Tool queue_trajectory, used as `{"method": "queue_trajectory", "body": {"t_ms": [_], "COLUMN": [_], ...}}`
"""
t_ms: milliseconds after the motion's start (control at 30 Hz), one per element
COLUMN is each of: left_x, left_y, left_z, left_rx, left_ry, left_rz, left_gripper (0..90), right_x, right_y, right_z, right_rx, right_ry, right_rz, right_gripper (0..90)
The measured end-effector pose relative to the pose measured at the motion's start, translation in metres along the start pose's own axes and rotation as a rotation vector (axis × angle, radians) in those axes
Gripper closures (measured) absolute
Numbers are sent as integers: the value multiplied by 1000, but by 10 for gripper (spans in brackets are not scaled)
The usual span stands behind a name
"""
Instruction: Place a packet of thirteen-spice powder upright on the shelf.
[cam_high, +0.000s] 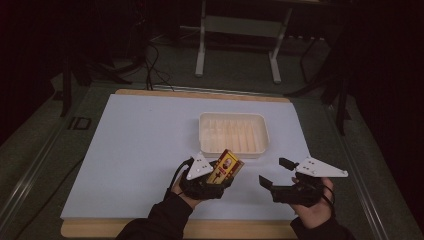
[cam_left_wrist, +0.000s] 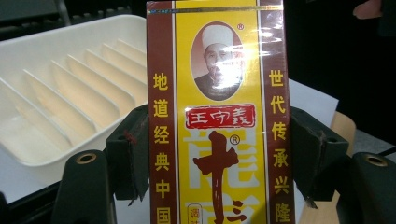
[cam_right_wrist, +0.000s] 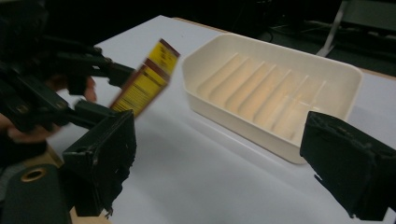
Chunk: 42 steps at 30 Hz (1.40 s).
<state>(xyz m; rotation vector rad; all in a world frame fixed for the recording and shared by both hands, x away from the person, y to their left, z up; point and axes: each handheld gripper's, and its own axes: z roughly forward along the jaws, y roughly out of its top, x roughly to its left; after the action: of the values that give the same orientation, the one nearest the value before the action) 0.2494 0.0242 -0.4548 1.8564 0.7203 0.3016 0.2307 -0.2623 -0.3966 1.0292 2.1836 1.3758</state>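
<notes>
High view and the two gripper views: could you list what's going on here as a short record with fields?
Surface: white board on a wooden table
Held item: yellow and brown printed carton, clamped by the left gripper
Container: cream plastic tray with ribbed floor, empty, beyond the carton
Right gripper: open, holding nothing, right of the carton
</notes>
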Motion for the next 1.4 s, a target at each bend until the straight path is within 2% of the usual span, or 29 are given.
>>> {"method": "queue_trajectory", "body": {"t_ms": [100,233,300,333,367,433,500,567,667,733,833,900,967,1033,1233,1267,1333,1400], "left_x": [-2,-5,-5,-6,-7,-7,-8,-9,-9,-12,-15,-16,-15,-14,-13,-14,-13,-13], "left_y": [1,4,4,5,4,2,-1,-3,-5,-6,-8,-9,-11,-12,-14,-15,-15,-16], "left_z": [0,0,0,2,2,5,6,8,9,11,14,14,14,14,16,16,17,17], "left_rx": [-41,-101,-101,-126,-138,-142,-171,-198,-221,-234,-234,-239,-244,-256,-273,-277,-282,-289], "left_ry": [-24,-49,-49,-54,-46,-55,-83,-100,-123,-127,-110,-93,-72,-72,-46,-31,-34,-18], "left_rz": [4,9,9,14,17,24,21,27,8,33,49,57,53,46,62,71,67,78], "left_gripper": [325,324,324,325,324,325,324,324,324,324,324,324,323,323,322,322,321,321], "right_x": [5,14,16,20,22,24,26,28,31,34,36,37,37,36,36,37,39,40], "right_y": [5,12,14,17,18,21,22,23,23,22,22,22,22,21,22,22,22,23], "right_z": [1,3,3,3,4,7,10,14,21,25,30,33,35,38,44,45,47,48], "right_rx": [-19,-59,-65,-84,-88,-84,-84,-74,-65,-51,-41,-27,-12,3,5,3,1,-11], "right_ry": [27,59,60,73,70,84,78,82,93,94,83,56,50,56,69,75,57,52], "right_rz": [29,20,19,12,7,15,20,45,85,93,104,107,117,128,152,157,159,166], "right_gripper": [107,140,145,193,193,196,226,235,269,303,336,403,445,486,566,566,571,584]}}
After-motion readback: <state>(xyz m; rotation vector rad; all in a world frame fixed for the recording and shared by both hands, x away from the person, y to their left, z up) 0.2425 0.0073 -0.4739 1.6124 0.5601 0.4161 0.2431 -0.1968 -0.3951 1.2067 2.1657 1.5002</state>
